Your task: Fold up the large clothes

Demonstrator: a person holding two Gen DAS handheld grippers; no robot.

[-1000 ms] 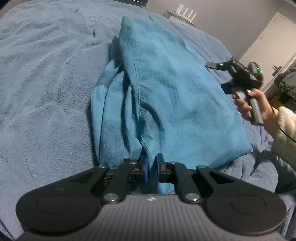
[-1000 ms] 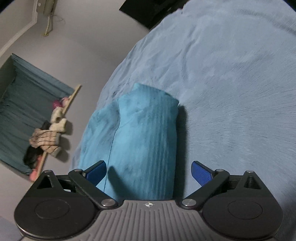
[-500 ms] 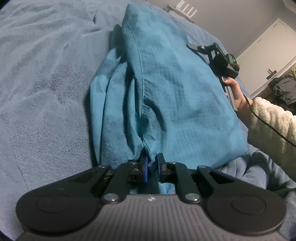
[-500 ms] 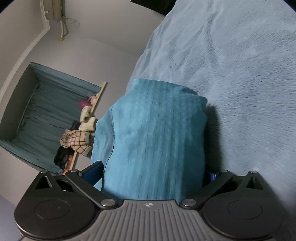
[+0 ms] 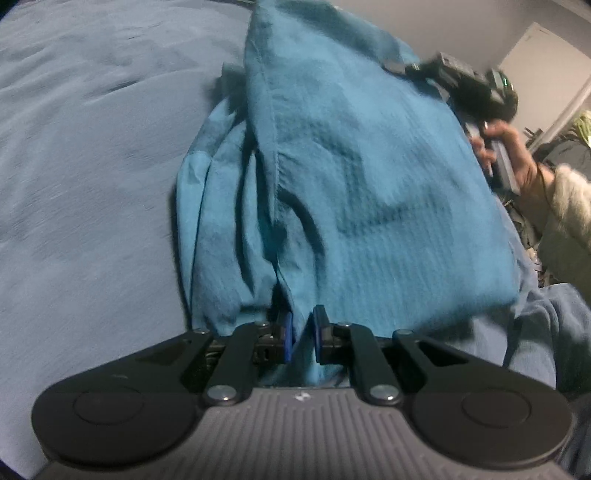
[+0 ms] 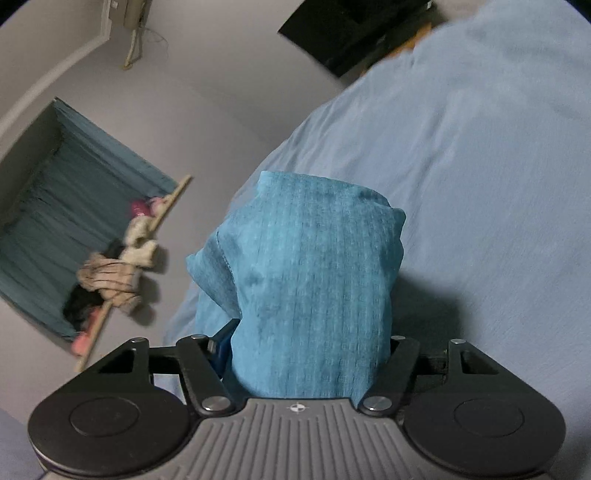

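A teal garment [image 5: 369, 166] lies in a long, partly folded bundle on the light blue bedspread [image 5: 92, 147]. My left gripper [image 5: 301, 325] is shut on the garment's near edge, with fabric pinched between its blue pads. My right gripper [image 6: 308, 343] is closing its jaws on the other end of the teal garment [image 6: 314, 266]. The cloth fills the gap between them and stands lifted off the bedspread [image 6: 480, 147], casting a shadow. Its right fingertip is hidden by the fabric. In the left wrist view a person's hand [image 5: 513, 155] holds that gripper at the garment's far right edge.
A cream sleeve [image 5: 569, 199] reaches in from the right, with a white door [image 5: 535, 55] behind it. Off the bed's edge are a window with a teal curtain [image 6: 66, 206], clothes hung on a stick [image 6: 122, 266] and a dark object [image 6: 354, 26].
The right gripper moved in over the garment's end, its jaws narrowed around the cloth, and it rose with the cloth. The left gripper kept its grip and moved forward along the garment.
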